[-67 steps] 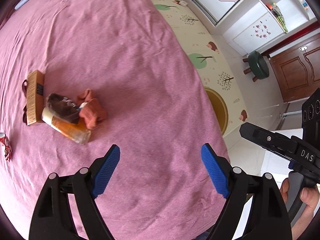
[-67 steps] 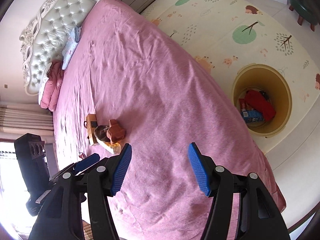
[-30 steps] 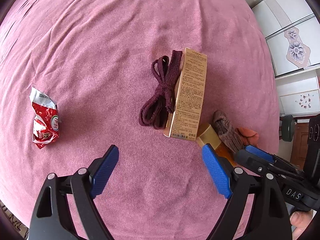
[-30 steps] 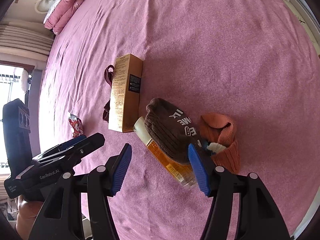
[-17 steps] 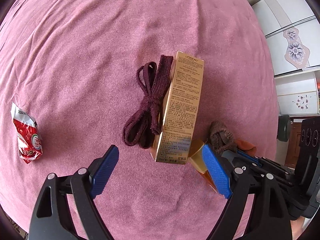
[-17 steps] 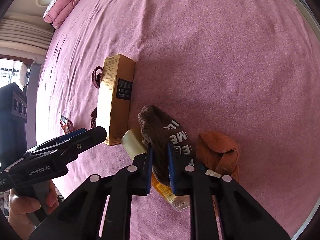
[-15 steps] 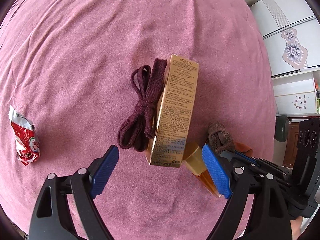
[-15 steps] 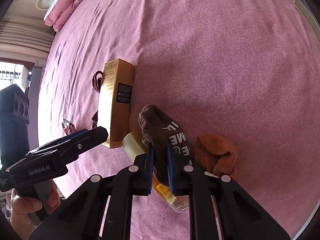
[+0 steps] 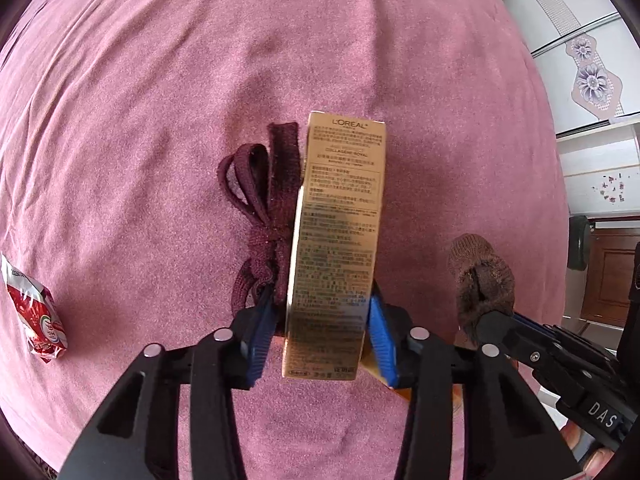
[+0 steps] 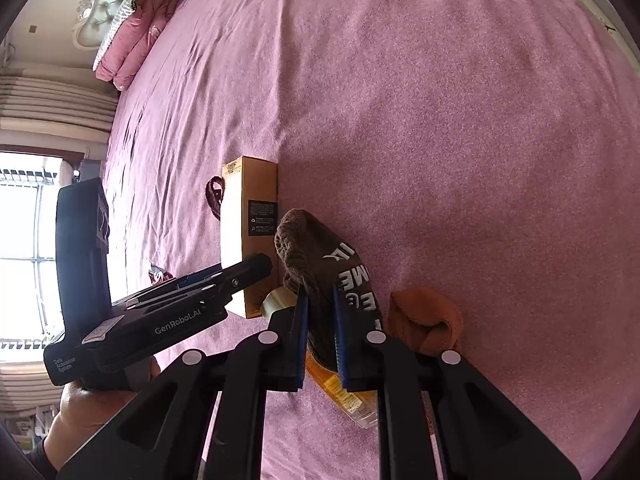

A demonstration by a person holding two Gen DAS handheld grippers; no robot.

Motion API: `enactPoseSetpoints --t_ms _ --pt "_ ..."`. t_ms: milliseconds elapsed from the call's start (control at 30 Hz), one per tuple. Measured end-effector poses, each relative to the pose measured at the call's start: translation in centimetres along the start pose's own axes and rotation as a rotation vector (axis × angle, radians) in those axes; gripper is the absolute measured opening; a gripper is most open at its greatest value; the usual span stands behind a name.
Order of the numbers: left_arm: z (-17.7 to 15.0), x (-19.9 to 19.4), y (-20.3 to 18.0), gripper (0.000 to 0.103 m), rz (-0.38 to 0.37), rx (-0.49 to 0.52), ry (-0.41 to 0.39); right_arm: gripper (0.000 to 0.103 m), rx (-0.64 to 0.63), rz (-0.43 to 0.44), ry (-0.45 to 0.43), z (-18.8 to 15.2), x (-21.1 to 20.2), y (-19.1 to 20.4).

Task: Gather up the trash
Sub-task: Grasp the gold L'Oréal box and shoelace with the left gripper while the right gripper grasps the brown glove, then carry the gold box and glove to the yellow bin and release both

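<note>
I am looking along my left gripper [image 9: 322, 336]: matte black plastic arms with triangular cut-outs, round silver screw heads at the pivots, and ribbed blue pads [image 9: 259, 336] lining the jaws. My right gripper [image 10: 320, 336] is showing the same black frame, silver screws and blue pads [image 10: 339, 340]. From the right camera the left unit's black housing is showing white "GenRobot.AI" lettering and a small "Data Acquisition System" label, with my bare left hand [image 10: 86, 412] wrapping its grip. From the left camera I am seeing white "DAS" lettering on the other housing and bare fingertips [image 9: 596, 458] of my right hand.
</note>
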State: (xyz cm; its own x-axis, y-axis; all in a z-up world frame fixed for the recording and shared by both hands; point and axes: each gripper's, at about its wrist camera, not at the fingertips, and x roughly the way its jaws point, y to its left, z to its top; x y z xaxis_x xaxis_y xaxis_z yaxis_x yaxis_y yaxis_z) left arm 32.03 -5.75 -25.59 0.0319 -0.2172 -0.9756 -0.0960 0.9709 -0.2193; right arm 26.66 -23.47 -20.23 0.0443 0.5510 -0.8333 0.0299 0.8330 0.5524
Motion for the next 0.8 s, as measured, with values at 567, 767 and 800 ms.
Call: enactPoseSetpoints --t_ms 567,767,800 --pt "-4.2 -7.5 1.3 0.039 -0.211 -0.133 -0.078 0.012 0.019 0.107 -0.060 -3.4 -5.5 1.3" --pt "-8.4 -10.9 -0.9 0.039 -0.245 -0.096 -0.110 0.012 0.032 0.134 -0.103 -6.8 -9.1 1.5" --pt "-9.5 -11.3 -1.3 0.039 -0.253 -0.087 -0.111 0.012 0.035 0.139 -0.111 -7.5 -9.7 1.5"
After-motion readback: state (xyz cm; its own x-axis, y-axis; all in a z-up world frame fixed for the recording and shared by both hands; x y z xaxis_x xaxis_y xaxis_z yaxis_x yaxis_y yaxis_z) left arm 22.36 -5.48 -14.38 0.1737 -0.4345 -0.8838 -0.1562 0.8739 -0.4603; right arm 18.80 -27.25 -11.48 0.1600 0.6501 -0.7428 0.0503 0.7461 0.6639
